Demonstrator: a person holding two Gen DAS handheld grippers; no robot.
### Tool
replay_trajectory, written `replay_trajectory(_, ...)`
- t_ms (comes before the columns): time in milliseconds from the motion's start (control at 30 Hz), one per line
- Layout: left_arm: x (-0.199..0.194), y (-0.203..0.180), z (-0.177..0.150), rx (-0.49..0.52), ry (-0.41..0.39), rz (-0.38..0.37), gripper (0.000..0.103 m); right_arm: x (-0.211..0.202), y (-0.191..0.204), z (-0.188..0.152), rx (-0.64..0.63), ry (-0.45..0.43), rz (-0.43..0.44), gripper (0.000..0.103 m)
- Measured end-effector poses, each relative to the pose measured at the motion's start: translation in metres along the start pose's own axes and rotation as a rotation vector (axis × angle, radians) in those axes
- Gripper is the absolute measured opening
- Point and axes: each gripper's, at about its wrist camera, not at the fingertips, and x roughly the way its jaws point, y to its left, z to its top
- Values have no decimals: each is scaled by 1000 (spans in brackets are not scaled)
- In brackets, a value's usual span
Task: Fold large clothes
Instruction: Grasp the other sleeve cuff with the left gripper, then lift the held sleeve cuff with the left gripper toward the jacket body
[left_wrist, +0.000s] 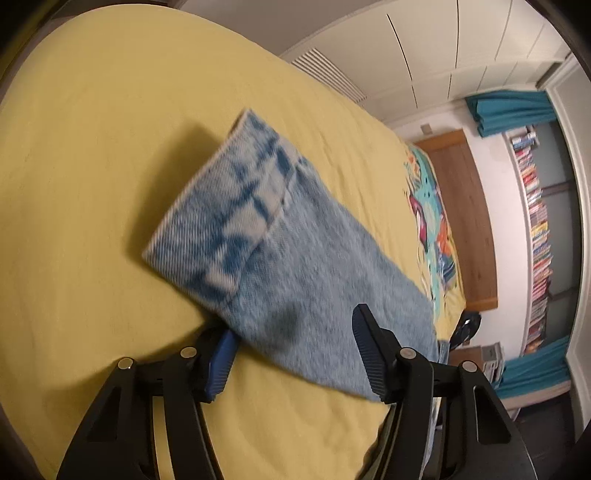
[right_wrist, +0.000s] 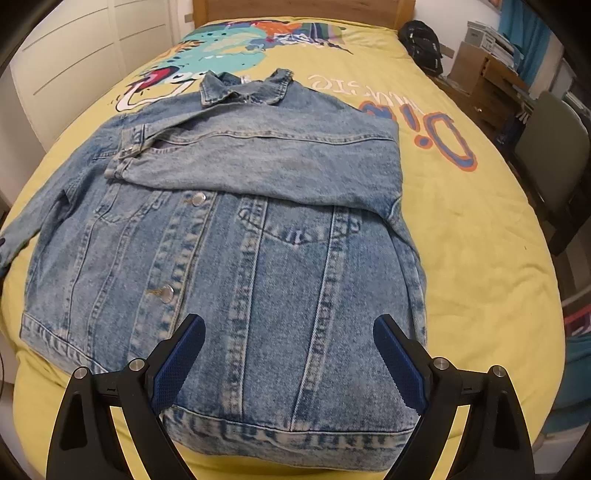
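The denim jacket (right_wrist: 221, 229) lies front-up on the yellow bed (right_wrist: 461, 236), one sleeve folded across. The right hand-held gripper (right_wrist: 291, 354) hovers open over its hem. Only the left view shows the left hand-held gripper (left_wrist: 295, 347), its fingers straddling the other sleeve (left_wrist: 266, 236), pads not pressing.

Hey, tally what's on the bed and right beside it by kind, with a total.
Light-blue denim jacket: 1
Yellow printed bed cover: 1
Black backpack: 1
Grey-green chair: 1
Black two-finger grippers with blue pads: 2, left gripper, right gripper
Total: 6
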Motion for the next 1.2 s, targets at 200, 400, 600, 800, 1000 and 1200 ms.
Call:
replay_trajectory(200,0,9,12,-45,-42,-22,55,1,-4,-6,4,9,-10,93)
replay_trajectory(400,5,13,19,-75,-66,-19,49,6,-11,-11,15,23,-16,93)
replay_trajectory(600,9,20,27,-113,-68,-19,37,9,-15,-14,21,28,-16,93)
replay_trajectory(800,9,27,32,-129,-51,-20,17,13,-19,-16,31,33,-13,93)
replay_trajectory(1000,8,22,36,-106,-37,-6,6,16,-18,-17,31,36,-9,93)
replay_trajectory(1200,12,6,34,-78,-35,-5,3,16,-17,-17,30,33,-7,93)
